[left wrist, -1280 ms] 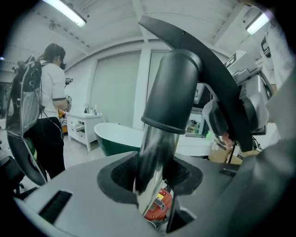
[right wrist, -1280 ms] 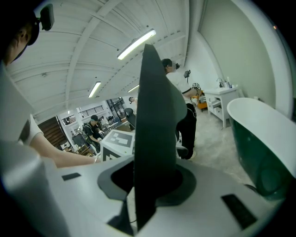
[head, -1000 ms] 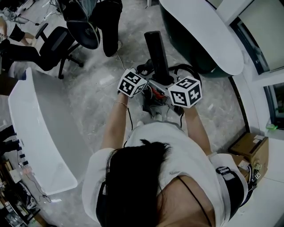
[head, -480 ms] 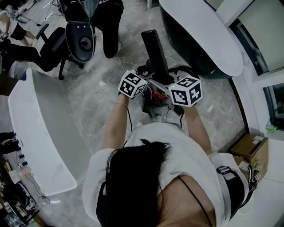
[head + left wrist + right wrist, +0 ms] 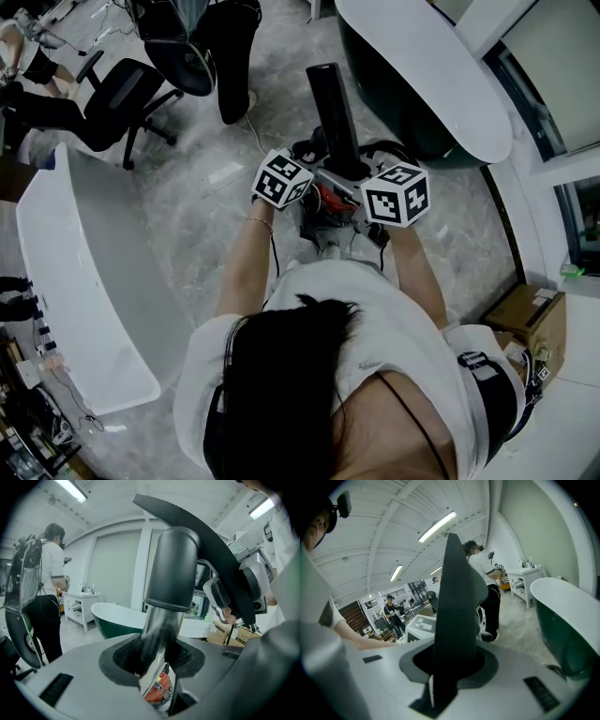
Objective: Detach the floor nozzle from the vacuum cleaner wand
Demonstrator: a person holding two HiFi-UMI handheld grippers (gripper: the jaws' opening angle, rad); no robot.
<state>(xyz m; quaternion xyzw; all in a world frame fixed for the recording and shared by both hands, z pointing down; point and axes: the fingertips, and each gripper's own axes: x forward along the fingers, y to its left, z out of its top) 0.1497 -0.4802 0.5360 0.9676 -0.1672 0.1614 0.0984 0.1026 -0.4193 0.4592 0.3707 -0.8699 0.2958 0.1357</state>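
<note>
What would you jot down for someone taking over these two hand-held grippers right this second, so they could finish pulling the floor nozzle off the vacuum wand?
Left gripper: shut on the silver wand, just below its dark collar.
Right gripper: shut on the black floor nozzle.
Where: both parts are held up off the floor in front of the person, nozzle end pointing away.
Done: each part is gripped.
Left: the nozzle looks joined to the wand. It probably needs pulling off while the wand is kept steady.
</note>
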